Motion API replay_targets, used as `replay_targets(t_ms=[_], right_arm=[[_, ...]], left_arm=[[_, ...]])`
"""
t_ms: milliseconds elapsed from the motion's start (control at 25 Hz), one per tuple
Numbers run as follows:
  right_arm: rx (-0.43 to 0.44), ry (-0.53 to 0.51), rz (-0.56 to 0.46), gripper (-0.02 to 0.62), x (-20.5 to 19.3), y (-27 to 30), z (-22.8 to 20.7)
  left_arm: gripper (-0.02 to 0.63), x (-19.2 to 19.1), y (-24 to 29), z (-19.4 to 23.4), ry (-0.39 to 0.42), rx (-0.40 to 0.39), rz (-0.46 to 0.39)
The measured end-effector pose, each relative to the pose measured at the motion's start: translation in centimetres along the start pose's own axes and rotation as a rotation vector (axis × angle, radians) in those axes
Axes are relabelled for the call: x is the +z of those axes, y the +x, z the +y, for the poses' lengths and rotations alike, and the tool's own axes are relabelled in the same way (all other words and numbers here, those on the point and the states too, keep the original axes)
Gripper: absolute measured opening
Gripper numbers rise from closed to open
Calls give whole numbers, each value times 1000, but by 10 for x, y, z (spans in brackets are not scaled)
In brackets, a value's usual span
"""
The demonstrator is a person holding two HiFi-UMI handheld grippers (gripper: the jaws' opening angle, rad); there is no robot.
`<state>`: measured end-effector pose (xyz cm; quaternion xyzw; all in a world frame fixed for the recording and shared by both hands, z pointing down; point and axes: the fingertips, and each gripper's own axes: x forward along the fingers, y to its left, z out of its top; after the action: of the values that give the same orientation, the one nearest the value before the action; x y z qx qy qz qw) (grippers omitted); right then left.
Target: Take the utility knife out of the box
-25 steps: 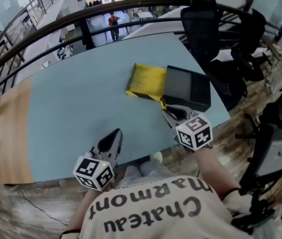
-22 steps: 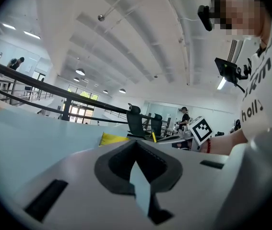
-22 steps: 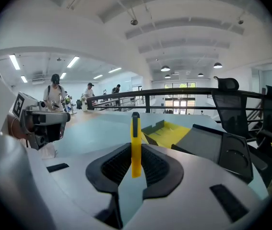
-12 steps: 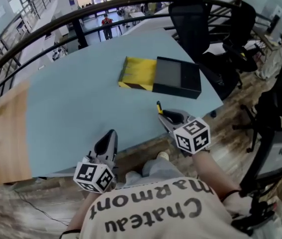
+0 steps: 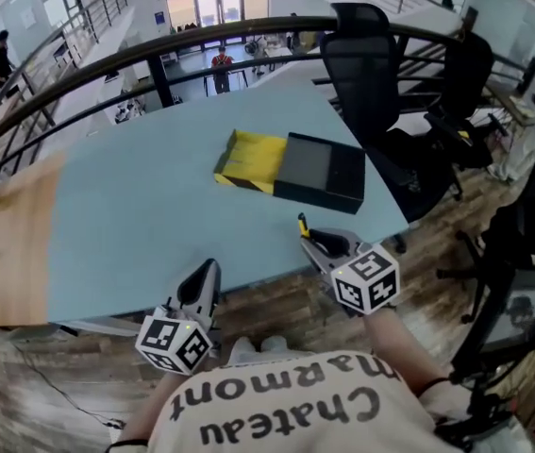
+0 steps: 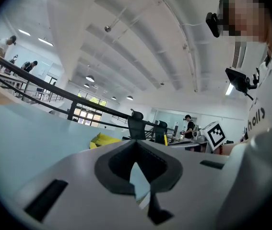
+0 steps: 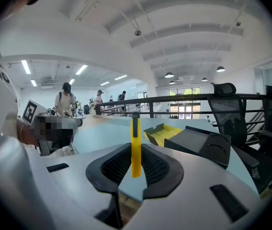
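In the head view my right gripper (image 5: 312,241) hangs over the blue table's front edge (image 5: 276,276). It is shut on a slim yellow utility knife (image 5: 302,226) that sticks out past the fingertips. The right gripper view shows the knife (image 7: 135,143) standing upright between the pads of that gripper (image 7: 135,152). The box lies further back on the table, apart from both grippers. Its yellow tray (image 5: 246,157) is slid out of the black sleeve (image 5: 322,170), and both show again as tray (image 7: 163,132) and sleeve (image 7: 200,143). My left gripper (image 5: 205,276) is shut and holds nothing, its tip (image 6: 136,145) at the table's near edge.
Black office chairs (image 5: 366,55) stand past the table's right corner. A dark railing (image 5: 154,45) curves behind the table. The table's left part is bare wood (image 5: 8,243). Below the front edge is wooden floor (image 5: 276,314). People stand far off in the background.
Both grippers have drawn back from the box toward the table's front edge. The right one carried the knife with it, so the box now lies farther away.
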<state>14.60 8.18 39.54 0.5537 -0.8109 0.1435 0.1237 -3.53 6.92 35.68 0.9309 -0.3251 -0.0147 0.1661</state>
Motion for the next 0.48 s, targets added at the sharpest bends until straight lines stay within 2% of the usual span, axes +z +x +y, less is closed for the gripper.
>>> replay_targets(t_ms=[240, 480], right_arm=[[24, 7, 26, 83, -16, -48, -36], [43, 2, 46, 83, -37, -81, -58]], left_arm=[[2, -21, 18, -64, -7, -9, 17], [2, -46, 23, -96, -21, 37, 23]])
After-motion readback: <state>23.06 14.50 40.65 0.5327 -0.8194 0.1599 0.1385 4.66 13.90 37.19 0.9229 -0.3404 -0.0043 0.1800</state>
